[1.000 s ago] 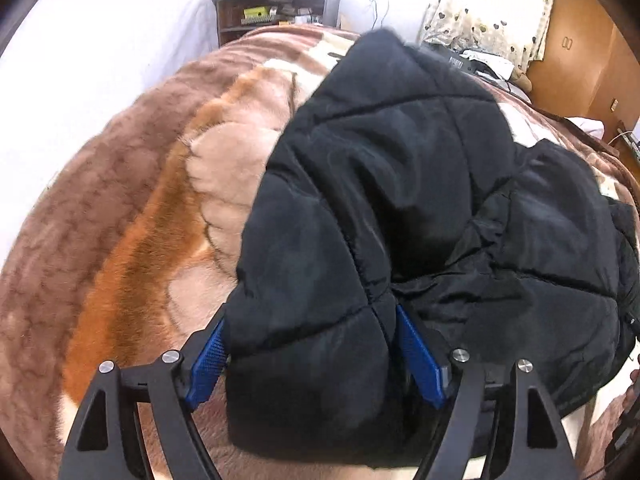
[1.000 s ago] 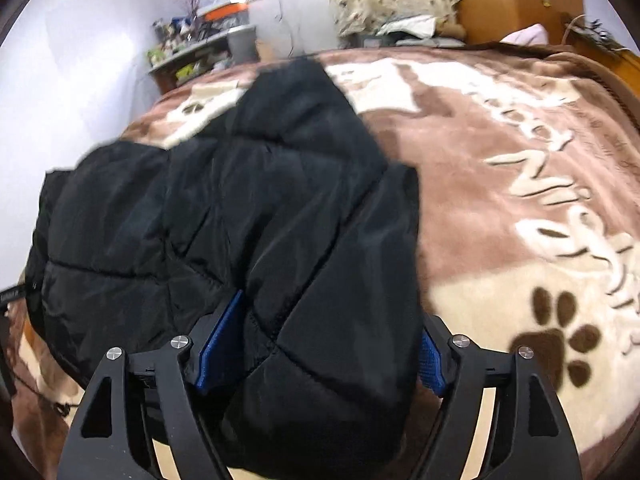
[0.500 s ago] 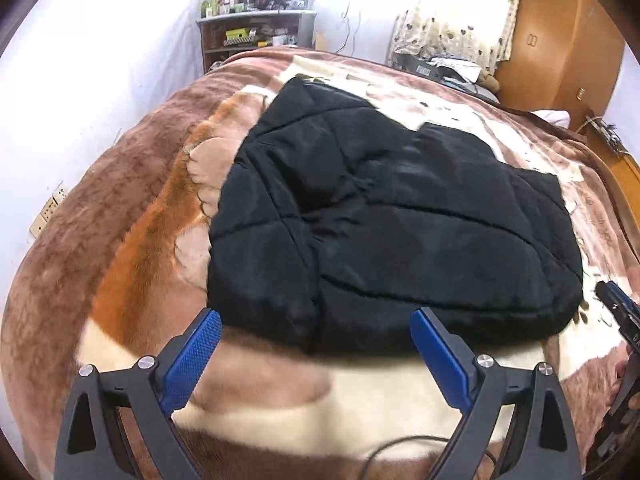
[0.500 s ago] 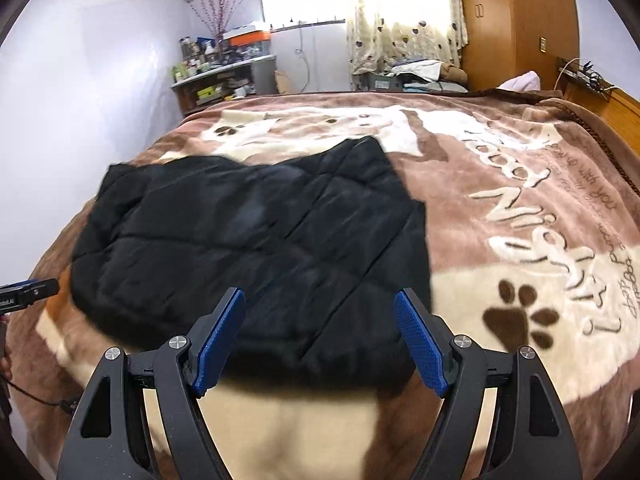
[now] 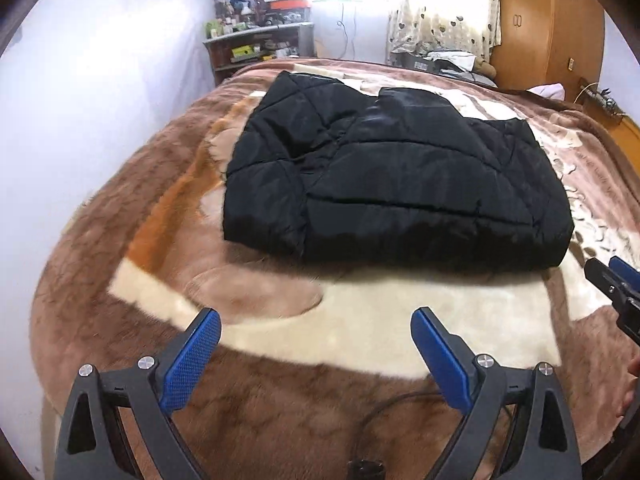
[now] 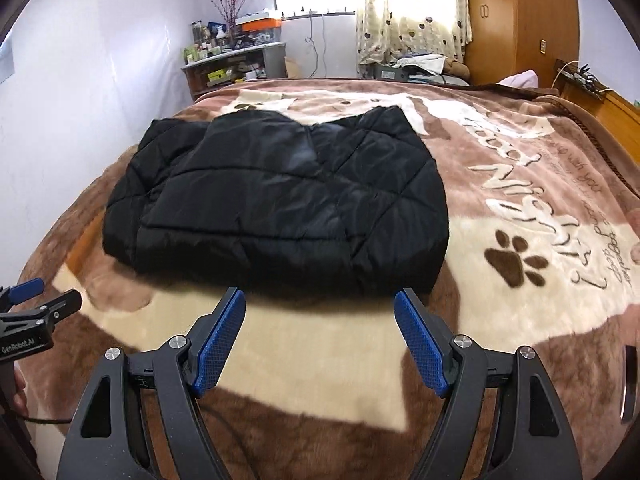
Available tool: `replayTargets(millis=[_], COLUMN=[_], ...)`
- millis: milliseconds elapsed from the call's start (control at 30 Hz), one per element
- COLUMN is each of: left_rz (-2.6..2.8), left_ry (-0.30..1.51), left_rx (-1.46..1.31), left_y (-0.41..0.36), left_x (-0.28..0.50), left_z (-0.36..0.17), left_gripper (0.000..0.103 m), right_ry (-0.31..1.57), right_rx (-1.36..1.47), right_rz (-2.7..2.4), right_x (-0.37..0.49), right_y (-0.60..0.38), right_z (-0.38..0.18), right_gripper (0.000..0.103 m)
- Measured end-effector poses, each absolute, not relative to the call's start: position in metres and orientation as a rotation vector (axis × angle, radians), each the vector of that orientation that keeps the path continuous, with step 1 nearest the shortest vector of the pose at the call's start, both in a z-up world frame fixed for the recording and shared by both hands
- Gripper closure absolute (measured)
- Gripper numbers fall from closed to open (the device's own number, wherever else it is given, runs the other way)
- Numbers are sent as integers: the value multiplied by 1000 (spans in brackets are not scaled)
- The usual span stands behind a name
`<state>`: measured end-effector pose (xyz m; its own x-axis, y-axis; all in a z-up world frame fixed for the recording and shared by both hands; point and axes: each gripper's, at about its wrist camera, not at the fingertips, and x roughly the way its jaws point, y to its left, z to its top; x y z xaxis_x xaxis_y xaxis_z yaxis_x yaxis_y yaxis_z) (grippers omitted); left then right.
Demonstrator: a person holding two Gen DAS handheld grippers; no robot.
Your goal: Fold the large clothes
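Our left gripper (image 5: 316, 354) stands with its fingers (image 5: 192, 356) spread wide and nothing between them; only the blanket (image 5: 360, 320) shows in the gap. Our right gripper (image 6: 320, 336) is open too, a little narrower, and equally empty. Both point down and forward over the near part of the bed.

Ahead of both sets of fingers lies the jacket (image 5: 400, 184), a black quilted one, folded into a thick block flat on the blanket. It touches neither gripper. In the right wrist view the jacket's (image 6: 280, 208) near edge sits just beyond the fingertips, roughly centred on the gap and running a bit further to the left. In the left wrist view the same edge lies further off, with a band of cream blanket between, and the bulk of the block sits ahead and right of the gap.

The block's long axis runs across our line of reach, left to right, so each gripper faces one end of the near edge: the left end for the left fingers, the right end for the right.

We judge the right hand the nearer. The left gripper's tip shows at the left margin of the right view (image 6: 36, 300), level with that near edge.

If another fold is wanted, it would likely start at this near edge; the padded layers look bulky and may spring back.

A cable (image 5: 384, 408) trails on the blanket just below the left fingers.
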<state>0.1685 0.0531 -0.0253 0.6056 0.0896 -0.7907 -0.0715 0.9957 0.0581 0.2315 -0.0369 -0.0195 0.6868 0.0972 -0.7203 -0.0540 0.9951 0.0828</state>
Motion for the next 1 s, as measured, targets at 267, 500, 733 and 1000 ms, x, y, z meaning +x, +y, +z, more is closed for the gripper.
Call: replayTargets(millis=[267,500,733,1000], left_rz=[99,83,99,113], left_ry=[887,872,870,866], left_rx=[21,-6,-24,-47], left_y=[45,43,46,49], left_x=[141,127,121,117], left_z=[-22,-24,-27,-25], left_gripper=[7,7,7,7], right_ry=[828,832,840,846], right_rx=[40,20,-2,-1], right_rz=[55,32,28,27], right_x=[203,185,176,173], right_y=[-26,-17,-7,-3], right_z=[-23,-27,-30,-33], right_gripper=[26,26,26,26])
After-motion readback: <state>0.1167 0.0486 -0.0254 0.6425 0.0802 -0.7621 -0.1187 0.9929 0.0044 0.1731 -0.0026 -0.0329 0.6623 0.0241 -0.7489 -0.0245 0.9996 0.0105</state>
